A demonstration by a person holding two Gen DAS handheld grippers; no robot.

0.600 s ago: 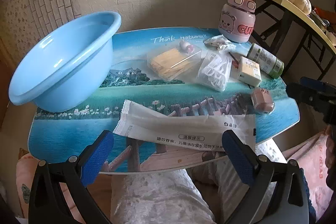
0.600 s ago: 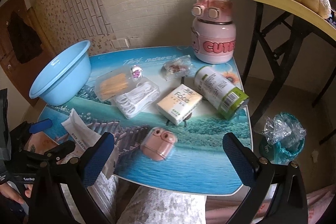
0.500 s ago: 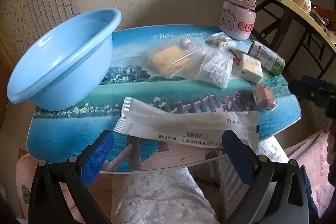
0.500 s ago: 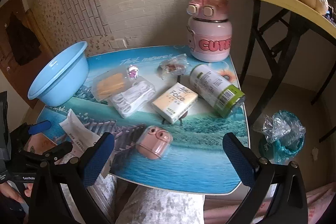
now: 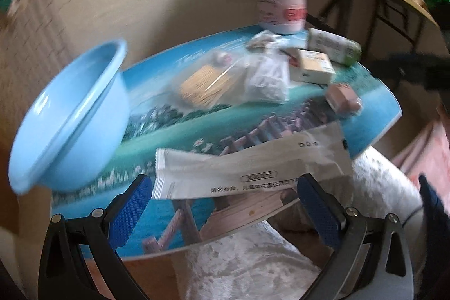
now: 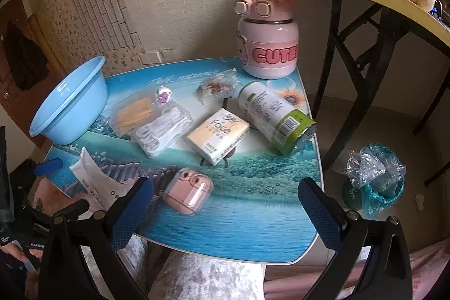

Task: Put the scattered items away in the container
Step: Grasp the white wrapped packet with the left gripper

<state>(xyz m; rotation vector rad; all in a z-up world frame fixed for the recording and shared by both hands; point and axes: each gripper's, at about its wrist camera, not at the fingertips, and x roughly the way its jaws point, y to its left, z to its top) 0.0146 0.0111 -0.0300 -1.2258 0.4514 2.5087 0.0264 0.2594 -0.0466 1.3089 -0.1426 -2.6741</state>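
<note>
The left gripper (image 5: 222,204) has swung in over the white packet (image 5: 247,173) at the table's near edge — jaws wide, empty. The right gripper (image 6: 225,204) hangs equally wide and empty; the blue basin (image 6: 70,103) holds nothing yet.

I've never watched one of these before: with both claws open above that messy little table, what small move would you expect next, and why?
Probably the left gripper eases down onto the long white paper packet. Its jaws stand wide open and empty, and the packet lies between them at the table's near edge, closest of all the loose items. The light blue plastic basin sits just beside it, so it looks like an easy first drop.
</note>
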